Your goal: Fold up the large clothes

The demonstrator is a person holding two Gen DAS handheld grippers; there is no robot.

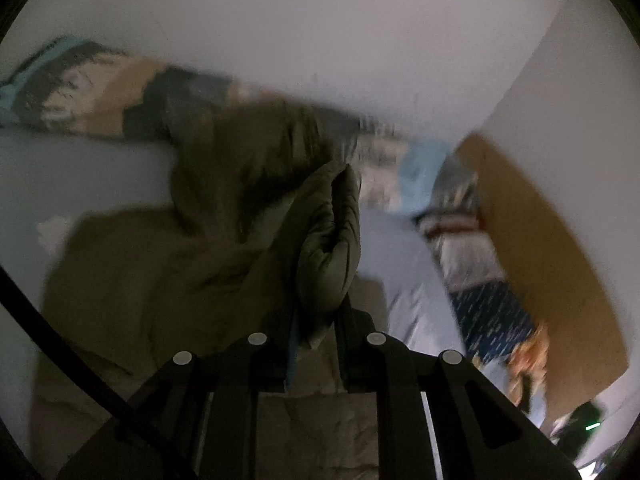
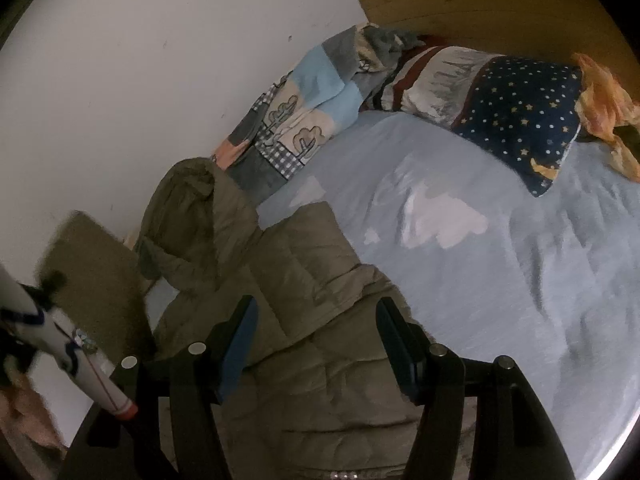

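Your left gripper [image 1: 320,312] is clamped tight on a padded fold of the olive jacket [image 2: 288,304], lifting that part off the bed [image 2: 500,280]. Your right gripper [image 2: 316,344] hangs over the jacket's quilted body with its jaws apart, nothing between the pads. The jacket lies on the pale blue sheet along the bed's wall-side edge, hood toward the patchwork blanket [image 2: 296,120]. A starred pillow [image 2: 516,116] sits at the head of the bed by the wooden headboard [image 2: 480,4].
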